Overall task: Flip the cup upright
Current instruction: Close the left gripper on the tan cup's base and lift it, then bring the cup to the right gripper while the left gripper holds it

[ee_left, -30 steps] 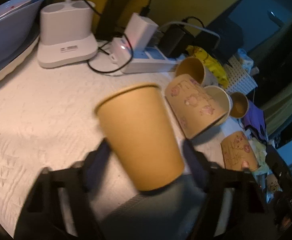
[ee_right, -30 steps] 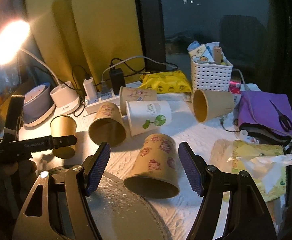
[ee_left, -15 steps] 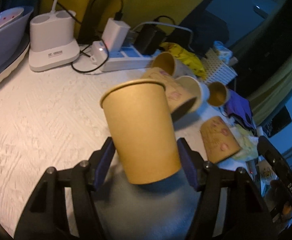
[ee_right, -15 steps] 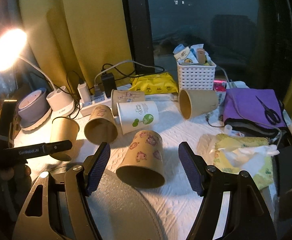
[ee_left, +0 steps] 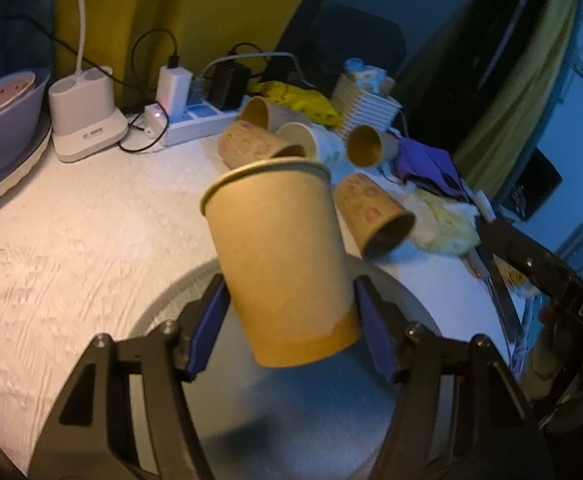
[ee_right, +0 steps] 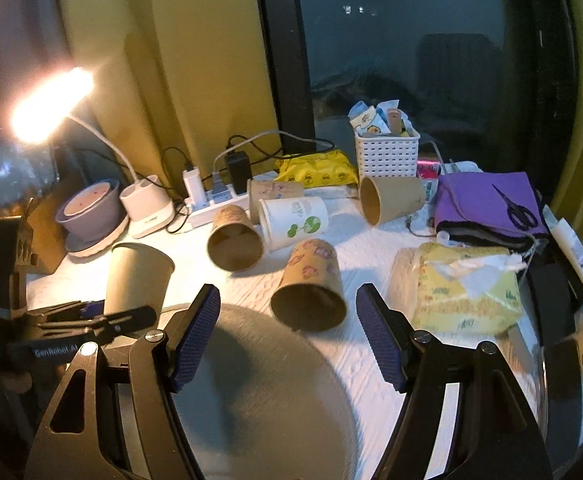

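Observation:
My left gripper (ee_left: 289, 328) is shut on a plain brown paper cup (ee_left: 281, 260), held mouth up and slightly tilted above a round grey plate (ee_left: 403, 420). The same cup (ee_right: 137, 276) and the left gripper (ee_right: 91, 316) show at the left of the right wrist view. My right gripper (ee_right: 287, 340) is open and empty over the plate (ee_right: 267, 400), just short of a patterned cup (ee_right: 311, 288) lying on its side. Several more cups lie on their sides behind: a patterned one (ee_right: 233, 238), a white one (ee_right: 293, 222), a brown one (ee_right: 391, 204).
A lit desk lamp (ee_right: 51, 104) with white base (ee_right: 147, 212), a power strip (ee_right: 211, 204), a bowl (ee_right: 89, 208), a white basket (ee_right: 387, 152), a purple cloth with scissors (ee_right: 487, 208) and a tissue pack (ee_right: 463, 292) crowd the white table (ee_left: 71, 240).
My left gripper has lifted the brown cup and carried it back over the grey plate. My right gripper has drawn back slightly from the lying cups, still open.

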A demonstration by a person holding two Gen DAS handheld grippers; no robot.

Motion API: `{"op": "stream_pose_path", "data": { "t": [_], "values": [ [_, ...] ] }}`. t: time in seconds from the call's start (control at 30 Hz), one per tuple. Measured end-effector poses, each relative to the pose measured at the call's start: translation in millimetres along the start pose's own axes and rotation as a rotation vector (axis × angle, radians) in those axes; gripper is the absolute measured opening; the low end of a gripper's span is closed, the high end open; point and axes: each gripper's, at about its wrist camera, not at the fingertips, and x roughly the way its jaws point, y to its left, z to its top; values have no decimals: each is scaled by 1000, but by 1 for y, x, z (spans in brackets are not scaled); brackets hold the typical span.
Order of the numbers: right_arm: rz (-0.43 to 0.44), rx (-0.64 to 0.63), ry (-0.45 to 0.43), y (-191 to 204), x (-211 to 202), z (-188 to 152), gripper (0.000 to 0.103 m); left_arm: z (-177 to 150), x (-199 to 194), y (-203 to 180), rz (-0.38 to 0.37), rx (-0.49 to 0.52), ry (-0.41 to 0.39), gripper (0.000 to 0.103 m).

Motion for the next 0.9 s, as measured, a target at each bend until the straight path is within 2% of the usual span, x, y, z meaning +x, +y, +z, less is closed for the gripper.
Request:
{"op": "stream_pose_path", "data": {
  "t": [0.27, 0.4, 0.57, 0.9],
  "values": [
    [29, 19, 24, 14, -27, -24, 74, -40, -30, -28, -33, 115, -11, 65],
    [54, 24, 39, 22, -37, -37, 74, -65, -43, -46, -13, 225, -30, 65],
    [118, 58, 58, 31, -47, -55, 74, -93, -58, -59, 13, 318, -49, 65],
    [280, 72, 103, 63, -71, -95, 73, -142, -79, -79, 30, 404, -62, 65]
  ]
}}
